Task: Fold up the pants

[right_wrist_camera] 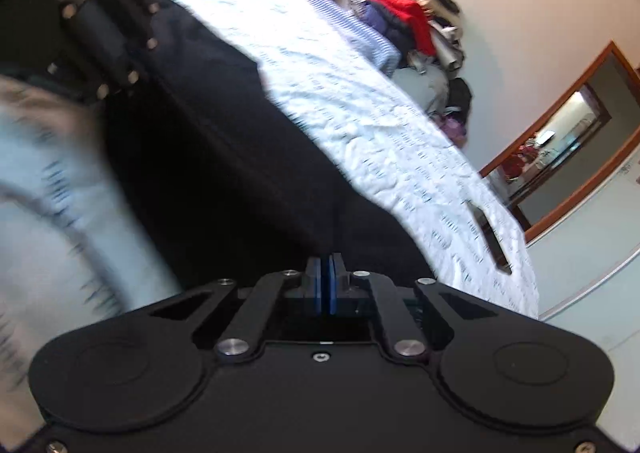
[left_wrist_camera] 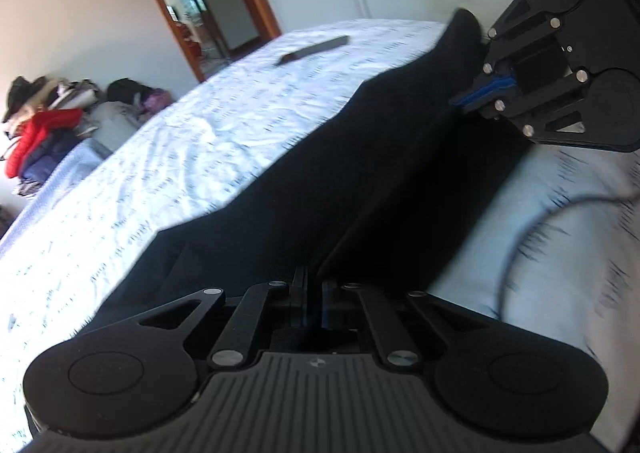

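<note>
Black pants [left_wrist_camera: 320, 173] lie stretched across a bed, pulled into a long band between my two grippers. At the bottom of the left wrist view, my left gripper [left_wrist_camera: 314, 281] is shut on the near end of the fabric. My right gripper [left_wrist_camera: 464, 101] shows at the upper right, its blue pads pinching the far end. In the right wrist view the right gripper [right_wrist_camera: 325, 265] is shut with the pants [right_wrist_camera: 240, 157] running out from its blue pads. The left gripper [right_wrist_camera: 128, 61] appears at the upper left against the cloth, blurred.
The bed's white sheet [left_wrist_camera: 180, 157] with small blue marks spreads under the pants. A dark flat device [left_wrist_camera: 314, 49] lies on it farther off. A grey cable [left_wrist_camera: 540, 221] curves over the sheet. A heap of clothes [left_wrist_camera: 40, 125] and an open doorway [left_wrist_camera: 208, 1] are beyond.
</note>
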